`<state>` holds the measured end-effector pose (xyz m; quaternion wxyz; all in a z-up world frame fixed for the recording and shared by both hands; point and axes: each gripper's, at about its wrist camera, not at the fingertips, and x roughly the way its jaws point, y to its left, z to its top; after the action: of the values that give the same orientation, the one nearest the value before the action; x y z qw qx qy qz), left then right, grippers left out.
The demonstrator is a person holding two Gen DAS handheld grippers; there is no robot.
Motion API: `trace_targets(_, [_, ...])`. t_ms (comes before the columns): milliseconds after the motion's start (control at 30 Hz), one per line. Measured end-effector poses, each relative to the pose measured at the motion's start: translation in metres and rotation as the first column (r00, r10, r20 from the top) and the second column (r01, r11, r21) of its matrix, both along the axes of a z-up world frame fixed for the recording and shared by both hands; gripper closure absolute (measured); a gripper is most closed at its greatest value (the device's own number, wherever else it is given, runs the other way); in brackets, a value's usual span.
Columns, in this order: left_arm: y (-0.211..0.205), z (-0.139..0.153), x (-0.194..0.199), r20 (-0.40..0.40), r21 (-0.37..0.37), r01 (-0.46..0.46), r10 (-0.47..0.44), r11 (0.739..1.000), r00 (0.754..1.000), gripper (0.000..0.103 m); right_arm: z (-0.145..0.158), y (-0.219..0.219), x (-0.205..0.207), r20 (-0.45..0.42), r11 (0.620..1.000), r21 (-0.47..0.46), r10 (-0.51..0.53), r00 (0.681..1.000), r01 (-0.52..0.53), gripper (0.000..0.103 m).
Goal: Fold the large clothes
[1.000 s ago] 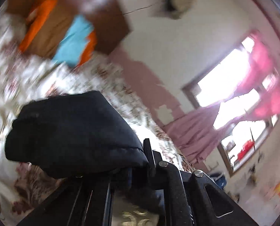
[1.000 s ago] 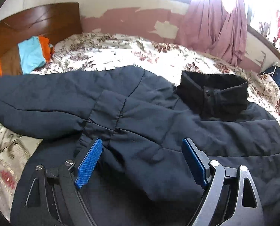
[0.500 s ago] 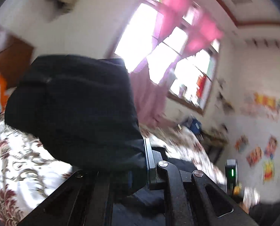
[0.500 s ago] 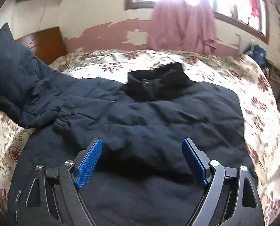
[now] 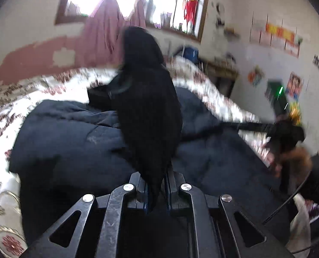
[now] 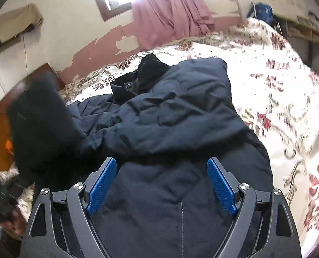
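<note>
Left wrist view: a puffy, quilted, dark navy jacket [image 5: 73, 133] is spread on the floral bedspread [image 5: 11, 107], and its sleeve [image 5: 146, 107], a matte black tapering tube, is pinched in the closed left gripper [image 5: 156, 191] and stands upward from the jaws. Right wrist view: the jacket's long axis is seen running away from the camera, collar [image 6: 138, 79] at the far end toward the peeling pink wall [image 6: 99, 51]; the right gripper [image 6: 161, 185] is held wide open just above the fabric, blue textured pads [image 6: 101, 185] gripping nothing.

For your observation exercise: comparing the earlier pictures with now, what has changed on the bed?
The left hand-held gripper, clamped on the jacket's sleeve, has swung it in over the jacket. The right hand-held gripper stayed open above it; the jacket stayed on the bed.
</note>
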<state>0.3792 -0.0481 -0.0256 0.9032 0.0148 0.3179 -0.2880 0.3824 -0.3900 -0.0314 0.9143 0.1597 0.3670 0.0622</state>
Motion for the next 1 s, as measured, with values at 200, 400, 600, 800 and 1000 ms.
trace_targets(200, [-0.008, -0.039, -0.003, -0.116, 0.09, 0.07, -0.06, 0.993, 0.991, 0.08, -0.02, -0.012, -0.006, -0.037, 0.985, 0.173, 0.036, 0.999, -0.029, 0.02])
trace_targets(400, [0.006, -0.044, -0.021, -0.142, 0.055, 0.133, -0.124, 0.99, 0.982, 0.072, -0.027, 0.014, -0.006, -0.062, 0.955, 0.265, 0.158, 0.985, -0.136, 0.02])
trace_targets(600, [0.03, -0.04, -0.041, -0.139, -0.064, 0.192, -0.2, 0.979, 0.97, 0.013, -0.041, 0.053, -0.007, -0.173, 0.966, 0.13, 0.244, 0.954, -0.223, 0.02])
trace_targets(800, [0.056, -0.031, -0.042, -0.09, -0.101, 0.129, -0.138, 0.987, 0.986, 0.013, -0.035, 0.079, -0.025, -0.194, 0.952, -0.033, 0.294, 0.936, -0.305, 0.024])
trace_targets(1000, [0.092, -0.025, -0.034, -0.008, -0.018, -0.183, 0.183, 0.983, 0.983, 0.013, -0.024, 0.1, -0.038, -0.193, 0.918, -0.186, 0.316, 0.929, -0.351, 0.07])
